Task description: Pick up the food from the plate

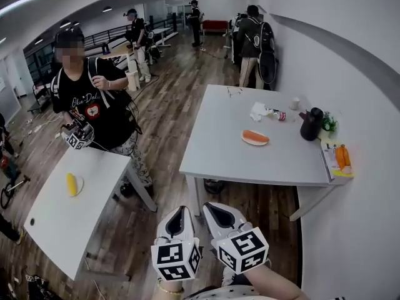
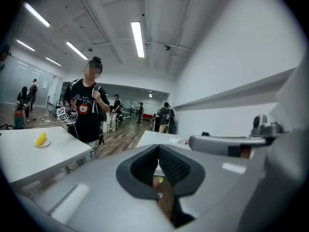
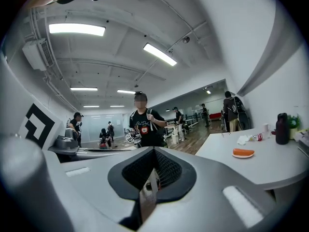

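Note:
An orange piece of food lies on a small white plate on the grey table ahead; the right gripper view shows the same food far off to the right. A yellow piece of food sits on a plate on the white table to the left, and it also appears in the left gripper view. My left gripper and right gripper hang side by side low over the floor, short of both tables. Both are shut and hold nothing.
On the grey table stand a black bottle, a crumpled tissue, a small cup and orange items at its right end. A person with a marker-cube gripper stands behind the white table. Others stand further back.

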Motion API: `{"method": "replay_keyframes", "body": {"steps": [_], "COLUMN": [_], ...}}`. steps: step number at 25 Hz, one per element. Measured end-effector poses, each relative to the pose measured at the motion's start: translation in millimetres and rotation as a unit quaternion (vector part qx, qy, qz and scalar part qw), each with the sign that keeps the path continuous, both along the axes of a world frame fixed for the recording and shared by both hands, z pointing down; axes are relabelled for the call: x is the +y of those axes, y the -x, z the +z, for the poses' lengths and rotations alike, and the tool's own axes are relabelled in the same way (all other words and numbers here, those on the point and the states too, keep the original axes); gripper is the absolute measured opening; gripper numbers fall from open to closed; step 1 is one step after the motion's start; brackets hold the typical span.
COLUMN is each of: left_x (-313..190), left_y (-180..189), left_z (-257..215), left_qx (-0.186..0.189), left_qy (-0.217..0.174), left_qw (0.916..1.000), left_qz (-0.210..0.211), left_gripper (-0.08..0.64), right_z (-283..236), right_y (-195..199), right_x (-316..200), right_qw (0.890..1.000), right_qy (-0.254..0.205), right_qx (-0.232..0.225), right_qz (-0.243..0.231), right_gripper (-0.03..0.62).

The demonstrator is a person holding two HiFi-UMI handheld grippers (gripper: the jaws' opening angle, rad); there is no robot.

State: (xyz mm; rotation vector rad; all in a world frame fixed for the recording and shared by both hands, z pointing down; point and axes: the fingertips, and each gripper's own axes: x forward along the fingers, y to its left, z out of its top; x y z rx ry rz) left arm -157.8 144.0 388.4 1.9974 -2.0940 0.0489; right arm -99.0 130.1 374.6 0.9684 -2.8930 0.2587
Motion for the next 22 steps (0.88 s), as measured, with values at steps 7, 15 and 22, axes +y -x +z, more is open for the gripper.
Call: {"method": "replay_keyframes", "body": {"steps": [7, 15, 22], "left_x": [-94, -168, -221], "left_y": [-69, -133, -151], "left_z": [4, 26, 49], "left_qx": [-0.008, -0.001, 0.006], "left_qy": [-0.003, 0.014, 0.034], "left_qw": [0.9992, 0.9963, 0.9925], "left_qz": [0.038, 0.085, 0.117], "left_gripper": [0.008, 0.008, 0.008], "right_z": [9, 24, 47], "right_y": [-69, -137, -174], "right_x": [-90, -162, -212], "right_qw": [0.999, 0.996, 0.990], "right_qy": [-0.001, 0.009, 0.029], "right_qx": [0.001, 0.006, 0.019], "right_qz": [0.036, 0.090, 0.136], "right_gripper": [0.000, 0.000, 0.000]}}
